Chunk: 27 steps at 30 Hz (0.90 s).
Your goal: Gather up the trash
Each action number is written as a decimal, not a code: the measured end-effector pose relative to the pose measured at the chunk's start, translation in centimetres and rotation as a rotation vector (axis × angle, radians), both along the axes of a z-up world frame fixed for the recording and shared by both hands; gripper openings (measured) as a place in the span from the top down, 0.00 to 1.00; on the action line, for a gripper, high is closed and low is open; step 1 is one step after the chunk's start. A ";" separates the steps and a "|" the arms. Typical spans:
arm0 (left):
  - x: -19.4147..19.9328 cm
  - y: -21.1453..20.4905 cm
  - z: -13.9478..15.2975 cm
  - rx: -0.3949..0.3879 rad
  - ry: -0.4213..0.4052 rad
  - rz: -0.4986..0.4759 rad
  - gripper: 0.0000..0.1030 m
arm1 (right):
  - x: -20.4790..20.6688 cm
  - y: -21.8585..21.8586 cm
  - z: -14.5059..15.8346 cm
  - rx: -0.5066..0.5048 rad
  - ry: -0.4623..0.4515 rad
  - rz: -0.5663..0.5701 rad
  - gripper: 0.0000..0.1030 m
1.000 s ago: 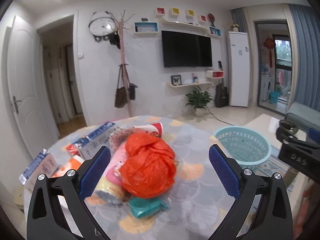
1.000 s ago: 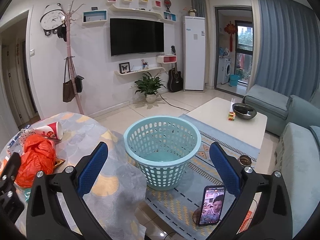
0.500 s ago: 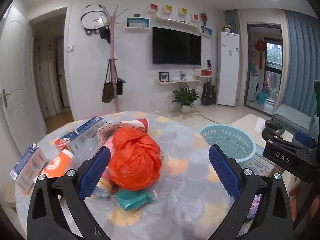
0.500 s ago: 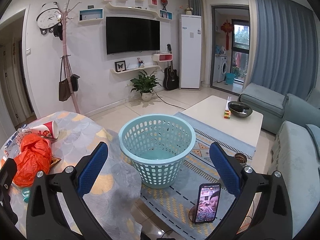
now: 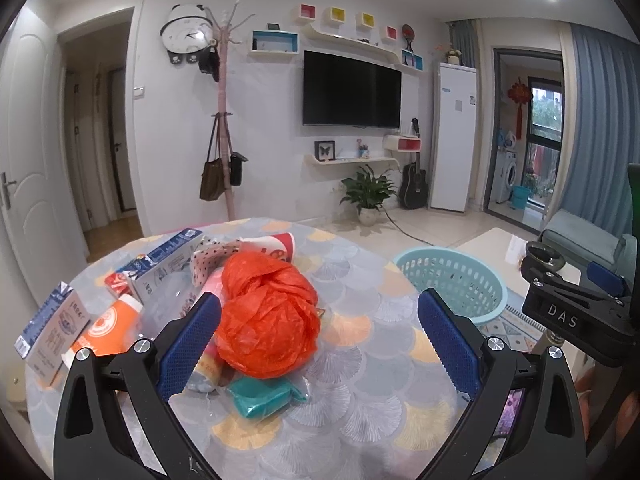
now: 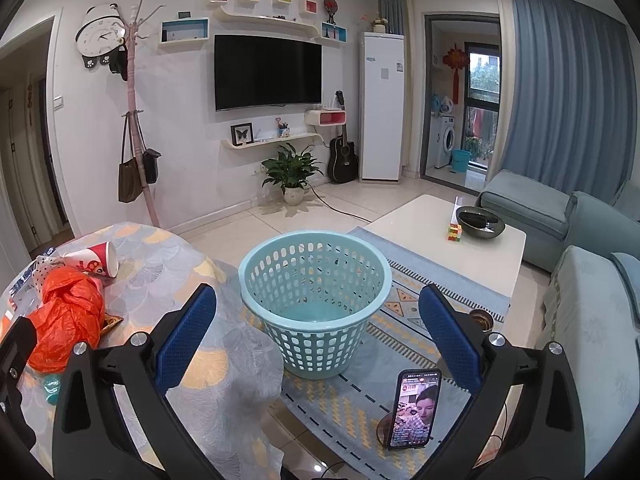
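On table (image 5: 360,364): crumpled orange plastic bag (image 5: 268,316).

Your left tongs (image 5: 318,340) and right tongs (image 6: 318,336) both wear matt black plastic arms, knurled blue pads and bright metal screws. The orange bag (image 5: 268,316) is thin, crinkled, shiny plastic. Under it the counter (image 5: 360,380) has a smooth cloth under a glossy clear film. The basket (image 6: 316,300) is perforated plastic, on a woven rug (image 6: 400,308) over glossy floor tiles (image 6: 348,204).
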State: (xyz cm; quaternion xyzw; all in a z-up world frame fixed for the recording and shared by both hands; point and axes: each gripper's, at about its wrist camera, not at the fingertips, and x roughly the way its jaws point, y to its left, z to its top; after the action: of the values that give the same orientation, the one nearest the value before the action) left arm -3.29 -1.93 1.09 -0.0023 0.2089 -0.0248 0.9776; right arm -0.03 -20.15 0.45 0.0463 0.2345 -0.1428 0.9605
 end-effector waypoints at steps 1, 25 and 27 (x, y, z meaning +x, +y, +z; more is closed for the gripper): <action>0.0 0.0 0.0 -0.001 -0.001 0.000 0.07 | 0.0 0.0 0.0 -0.001 0.000 -0.001 0.06; -0.6 2.1 0.4 -0.030 -0.008 0.006 0.07 | -0.4 2.1 0.5 -0.025 0.007 0.035 0.19; -0.7 2.5 0.5 -0.037 -0.008 0.011 0.07 | -0.5 2.5 0.7 -0.029 0.004 0.041 0.19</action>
State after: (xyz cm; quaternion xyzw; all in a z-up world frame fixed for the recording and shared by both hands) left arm -4.01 0.58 1.56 -0.0214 0.2043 -0.0233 0.9784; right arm -0.50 -17.63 1.15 0.0270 0.2352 -0.1267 0.9633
